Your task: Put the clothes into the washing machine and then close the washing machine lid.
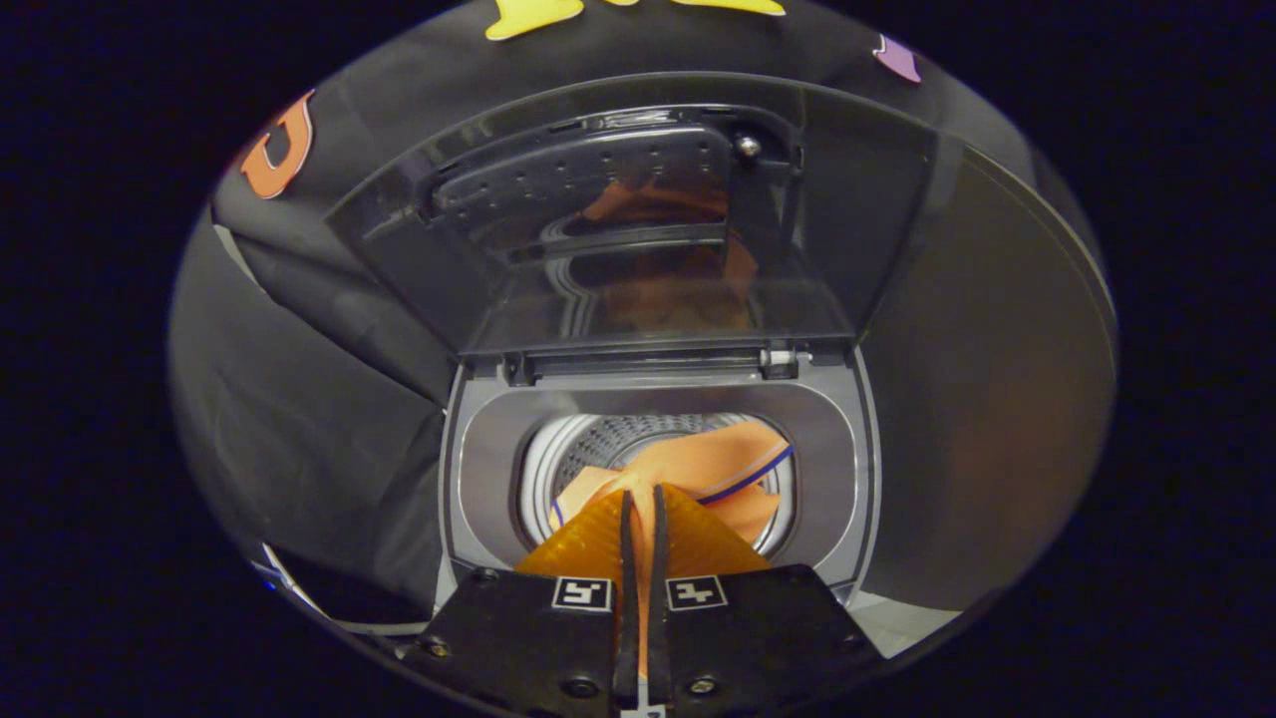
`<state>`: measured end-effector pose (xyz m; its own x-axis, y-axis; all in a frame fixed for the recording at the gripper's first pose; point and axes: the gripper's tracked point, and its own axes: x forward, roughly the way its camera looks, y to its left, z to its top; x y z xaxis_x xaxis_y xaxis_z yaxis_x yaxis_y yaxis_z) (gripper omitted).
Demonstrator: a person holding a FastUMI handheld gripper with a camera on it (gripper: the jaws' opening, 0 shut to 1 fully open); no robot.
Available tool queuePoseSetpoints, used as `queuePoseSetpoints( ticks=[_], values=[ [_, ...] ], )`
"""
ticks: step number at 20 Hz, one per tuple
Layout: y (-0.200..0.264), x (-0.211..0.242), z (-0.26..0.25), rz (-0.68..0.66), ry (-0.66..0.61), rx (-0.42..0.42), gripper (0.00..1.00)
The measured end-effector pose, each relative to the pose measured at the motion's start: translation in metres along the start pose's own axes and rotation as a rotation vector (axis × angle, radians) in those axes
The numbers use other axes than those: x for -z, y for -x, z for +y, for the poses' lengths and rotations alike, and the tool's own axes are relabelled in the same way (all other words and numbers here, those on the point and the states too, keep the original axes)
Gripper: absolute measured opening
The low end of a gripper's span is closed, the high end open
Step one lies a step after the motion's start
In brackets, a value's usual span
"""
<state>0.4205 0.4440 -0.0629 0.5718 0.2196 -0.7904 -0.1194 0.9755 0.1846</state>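
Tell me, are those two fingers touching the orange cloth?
Touching. In the gripper view the gripper is nearly shut, pinching a fold of the orange cloth over the washing machine drum.

No legible text (markers unreadable)

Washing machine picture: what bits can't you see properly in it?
- Gripper view: the bottom of the drum is hidden by the orange cloth and the fingers.
- The gripper looks nearly shut with cloth in the slit between its fingers; a firm pinch cannot be confirmed.
- The cloth's lower part is covered by the fingers.
- The raised lid shows only blurred reflections.
- The machine's front is cut off behind the gripper body.
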Motion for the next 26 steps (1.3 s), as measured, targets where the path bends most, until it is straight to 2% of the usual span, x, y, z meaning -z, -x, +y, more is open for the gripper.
queuePoseSetpoints(
  ticks=[3, 7, 12, 20, 26],
  values=[
    [0.002, -0.002, -0.002, -0.012, 0.015, 0.012, 0.08],
    [0.001, 0.001, 0.004, -0.019, 0.032, -0.023, 0.15],
    [0.01, -0.002, 0.0, -0.071, 0.042, 0.011, 0.98],
    [0.024, -0.007, -0.009, -0.123, 0.061, 0.049, 0.98],
    [0.058, -0.036, -0.003, -0.249, 0.122, 0.06, 0.98]
  ],
)
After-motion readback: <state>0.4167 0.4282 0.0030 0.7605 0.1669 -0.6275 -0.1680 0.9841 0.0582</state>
